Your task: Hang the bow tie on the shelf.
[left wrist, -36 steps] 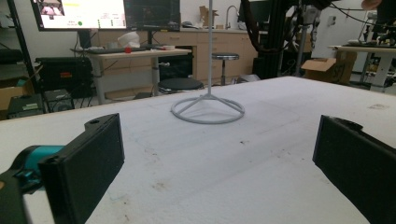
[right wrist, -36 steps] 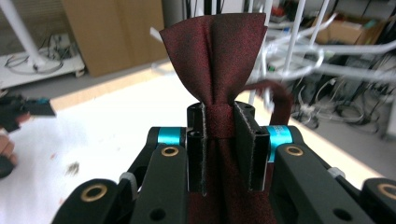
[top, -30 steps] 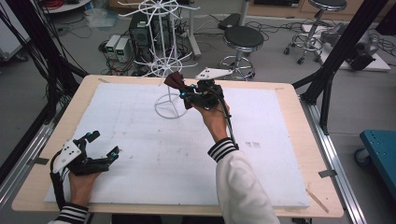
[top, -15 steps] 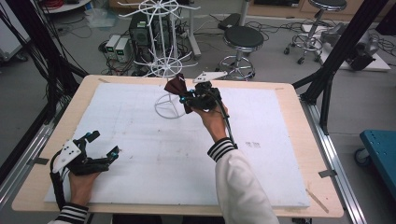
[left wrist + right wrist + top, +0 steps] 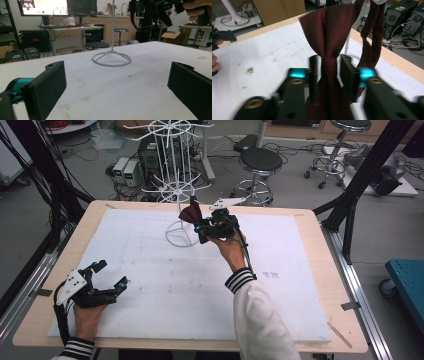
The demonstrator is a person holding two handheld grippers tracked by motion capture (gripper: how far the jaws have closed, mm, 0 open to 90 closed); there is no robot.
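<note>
**A:** What do I have on the right side?

**B:** I see the right gripper [image 5: 202,226] raised above the far middle of the desk [image 5: 310,227], just beside the white wire stand [image 5: 176,195]; its jaws are clenched on a dark red bow tie [image 5: 192,216], pinching it at the narrow knot; in the right gripper view the bow tie [image 5: 329,32] fans out above the jaws, and its band [image 5: 372,37] hangs as a loop just past them on the right, going up out of view; the right hand [image 5: 227,245] wraps the grip, striped cuff behind it.

**A:** Is the tie touching the stand?

**B:** I cannot tell; from the high view it sits against the lower ring of arms, but contact is not clear; the stand's ring base [image 5: 111,58] rests flat on the white foam sheet [image 5: 150,270] that covers the desk.

**A:** And my left?

**B:** The left gripper [image 5: 111,274] lies low at the near left corner of the sheet, well apart from the stand; its jaws are released, wide apart, nothing between them; in the left gripper view I see bare sheet between the two black jaws, with the stand's base straight ahead and the right hand [image 5: 197,10] with the bow tie [image 5: 155,10] high at the top right; the left hand [image 5: 87,312] holds it from below.

**A:** Beyond the desk?

**B:** A black stool [image 5: 260,162] on the floor, cables and grey boxes near the stand.
</note>
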